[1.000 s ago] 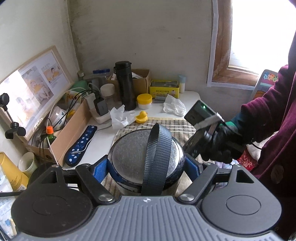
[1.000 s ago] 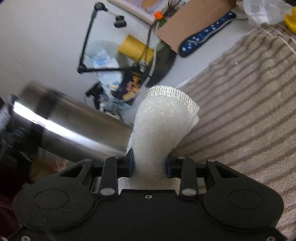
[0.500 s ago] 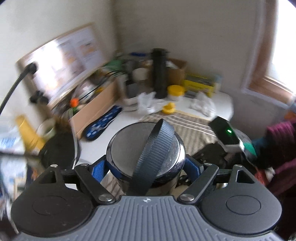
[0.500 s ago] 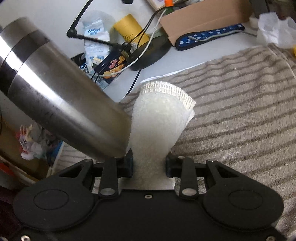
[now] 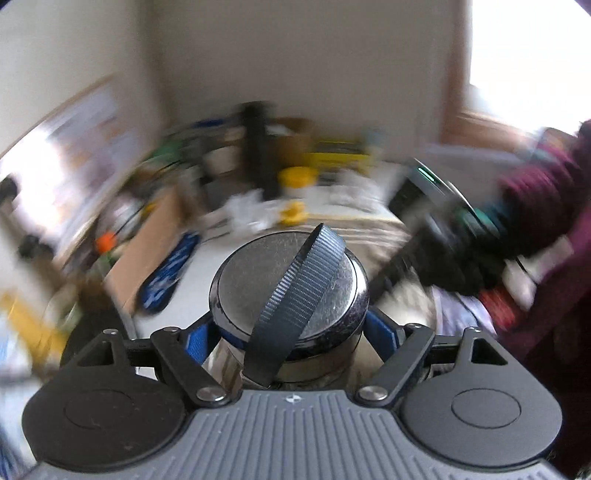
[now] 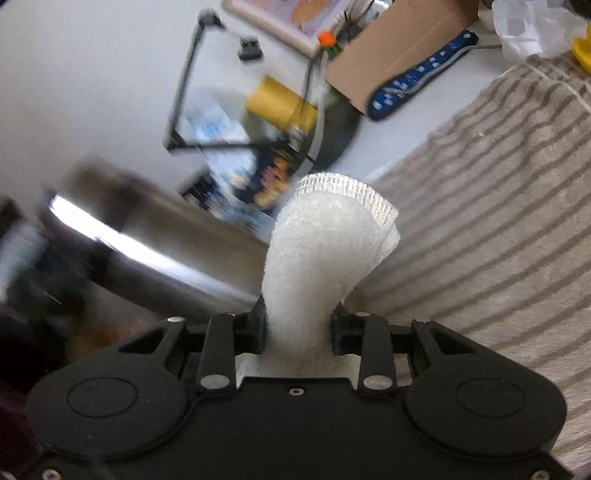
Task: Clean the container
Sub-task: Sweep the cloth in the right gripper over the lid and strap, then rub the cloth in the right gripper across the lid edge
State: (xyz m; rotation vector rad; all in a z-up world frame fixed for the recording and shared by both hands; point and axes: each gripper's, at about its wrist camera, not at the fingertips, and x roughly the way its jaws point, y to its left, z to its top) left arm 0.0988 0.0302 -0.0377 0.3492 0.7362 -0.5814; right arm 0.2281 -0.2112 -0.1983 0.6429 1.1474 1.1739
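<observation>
My left gripper (image 5: 291, 332) is shut on a steel container (image 5: 288, 291) with a flat lid and a dark webbing strap (image 5: 295, 295) across it, held in the air. In the right wrist view the container's shiny steel body (image 6: 155, 247) lies blurred at the left. My right gripper (image 6: 298, 325) is shut on a folded white cloth (image 6: 325, 251) that stands up between the jaws, its left side close against the container's wall. The right gripper and gloved hand show blurred at the right of the left wrist view (image 5: 443, 251).
A striped beige towel (image 6: 480, 229) covers the table under the cloth. Behind stand a cardboard box (image 6: 399, 48), a blue remote (image 6: 417, 77), a yellow tube (image 6: 280, 107), a black stand (image 6: 192, 85), a tall black flask (image 5: 258, 147), a yellow jar (image 5: 297, 179) and crumpled tissue (image 6: 535, 26).
The container has swung and slid back to the left in the right wrist view, blurred by motion. The left wrist view has tilted. Both grips are unchanged.
</observation>
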